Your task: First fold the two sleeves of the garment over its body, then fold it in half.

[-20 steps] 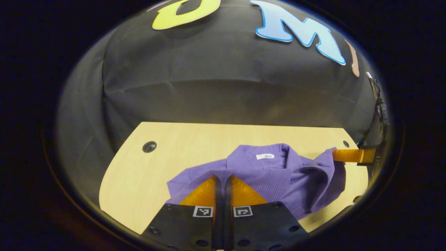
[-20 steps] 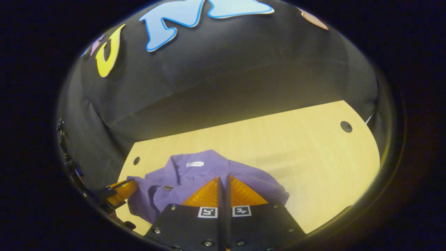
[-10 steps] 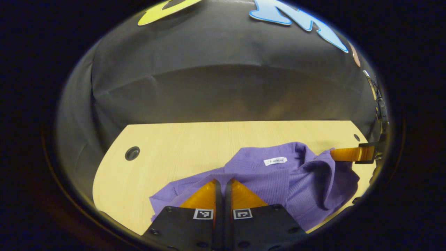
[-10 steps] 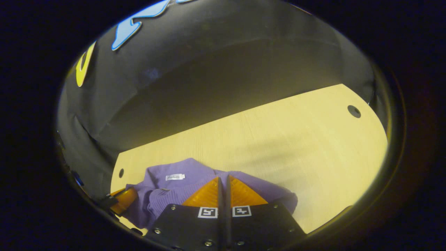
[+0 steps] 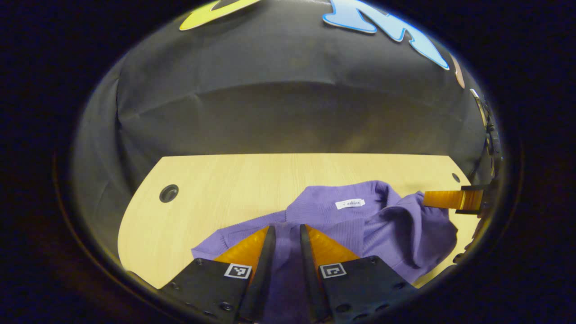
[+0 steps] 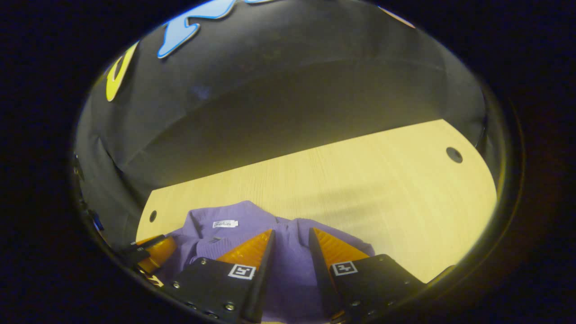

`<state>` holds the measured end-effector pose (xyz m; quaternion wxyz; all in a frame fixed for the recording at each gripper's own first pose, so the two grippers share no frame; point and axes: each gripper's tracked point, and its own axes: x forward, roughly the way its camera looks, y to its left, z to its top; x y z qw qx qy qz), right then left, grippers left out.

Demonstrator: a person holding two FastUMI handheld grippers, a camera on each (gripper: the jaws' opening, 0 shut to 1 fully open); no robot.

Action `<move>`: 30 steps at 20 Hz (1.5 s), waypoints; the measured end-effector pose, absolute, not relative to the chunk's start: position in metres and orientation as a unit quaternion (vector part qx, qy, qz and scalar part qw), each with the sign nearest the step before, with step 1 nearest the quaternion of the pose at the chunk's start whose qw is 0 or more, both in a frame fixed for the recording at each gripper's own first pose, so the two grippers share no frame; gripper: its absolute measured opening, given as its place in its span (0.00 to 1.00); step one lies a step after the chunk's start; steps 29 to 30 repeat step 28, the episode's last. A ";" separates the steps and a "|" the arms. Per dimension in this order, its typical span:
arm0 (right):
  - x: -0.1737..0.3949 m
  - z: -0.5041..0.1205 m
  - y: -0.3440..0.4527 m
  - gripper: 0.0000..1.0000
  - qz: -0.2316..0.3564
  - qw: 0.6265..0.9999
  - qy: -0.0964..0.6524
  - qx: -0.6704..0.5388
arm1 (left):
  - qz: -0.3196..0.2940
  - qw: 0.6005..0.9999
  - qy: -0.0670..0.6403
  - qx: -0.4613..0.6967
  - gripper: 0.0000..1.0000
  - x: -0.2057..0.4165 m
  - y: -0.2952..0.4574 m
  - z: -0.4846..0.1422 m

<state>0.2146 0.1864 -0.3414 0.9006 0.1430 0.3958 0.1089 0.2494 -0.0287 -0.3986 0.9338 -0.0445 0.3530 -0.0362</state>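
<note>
Purple garment (image 5: 360,225): bunched on counter (image 5: 216,189). Left tongs (image 5: 285,229), right tongs (image 6: 290,234): each parted, cloth between, nothing pinched. Risk: released layers slip, undoing the fold.

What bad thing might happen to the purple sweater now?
Both grippers, left and right, stand open over the purple sweater, so the fold they laid may spring back. The cloth at the sweater's right side looks bunched near the right gripper's fingers, so it could stay lumpy. An open finger might also snag the knit as it pulls away.
</note>
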 end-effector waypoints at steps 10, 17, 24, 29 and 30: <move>0.141 -0.216 0.167 0.47 0.144 0.931 0.305 0.136 | -0.038 0.961 0.272 -0.043 0.47 0.174 -0.034 -0.262; 0.059 -0.147 0.152 0.47 0.166 0.943 0.257 0.133 | -0.037 0.977 0.206 -0.042 0.46 0.090 -0.046 -0.167; 0.003 -0.124 0.142 0.47 0.177 0.945 0.239 0.135 | -0.035 0.983 0.174 -0.040 0.48 0.029 -0.038 -0.135; -0.005 -0.125 0.136 0.47 0.173 0.946 0.237 0.137 | -0.037 0.983 0.176 -0.038 0.47 0.012 -0.036 -0.138; -0.005 -0.125 0.136 0.47 0.173 0.946 0.237 0.137 | -0.037 0.983 0.176 -0.038 0.47 0.012 -0.036 -0.138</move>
